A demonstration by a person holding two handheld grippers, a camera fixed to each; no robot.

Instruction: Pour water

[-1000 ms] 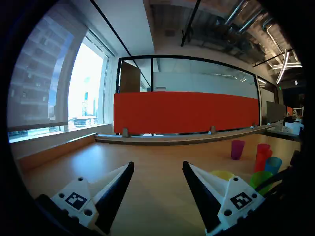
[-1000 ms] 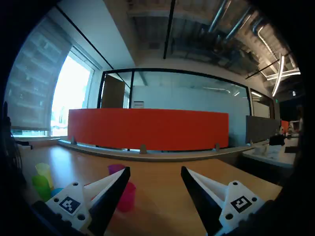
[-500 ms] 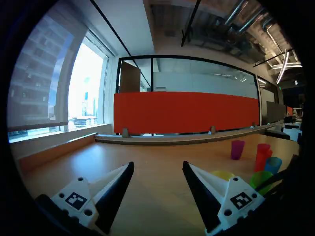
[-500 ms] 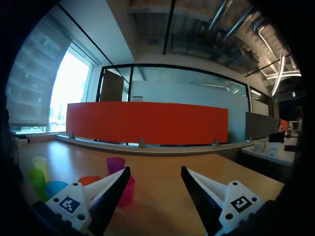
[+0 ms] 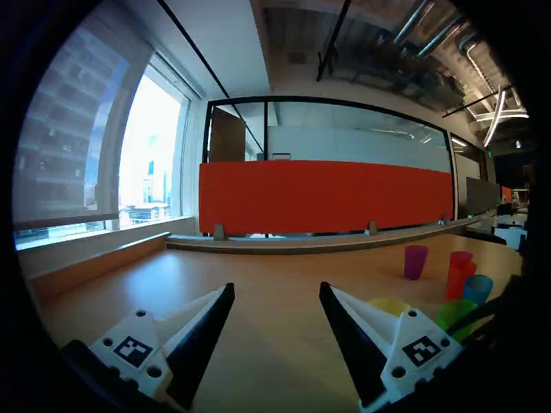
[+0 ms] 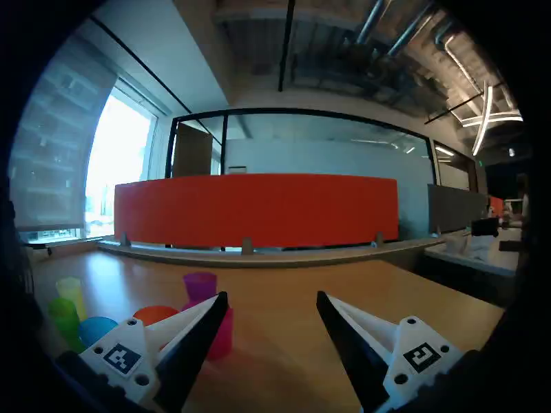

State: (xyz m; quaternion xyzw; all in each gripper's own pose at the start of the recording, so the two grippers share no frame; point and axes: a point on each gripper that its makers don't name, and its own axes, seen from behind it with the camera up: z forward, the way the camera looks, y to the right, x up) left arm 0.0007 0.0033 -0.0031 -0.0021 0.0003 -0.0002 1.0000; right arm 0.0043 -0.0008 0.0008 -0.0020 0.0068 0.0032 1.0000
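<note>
Several coloured plastic cups stand on a wooden table. In the left gripper view a purple cup, a red cup, a blue cup, a green cup and a yellow cup sit at the right. My left gripper is open over bare wood, left of them. In the right gripper view a purple cup, a pink cup, an orange cup, a blue cup, a green cup and a yellow cup stand at the left. My right gripper is open, its left finger in front of the pink cup.
An orange partition runs along the table's far edge, with glass walls behind. Bright windows line the left side. Another desk with objects lies to the right, past the table's edge.
The right gripper has risen a little, so more of the cups show at its lower left. The left gripper has stayed still.
</note>
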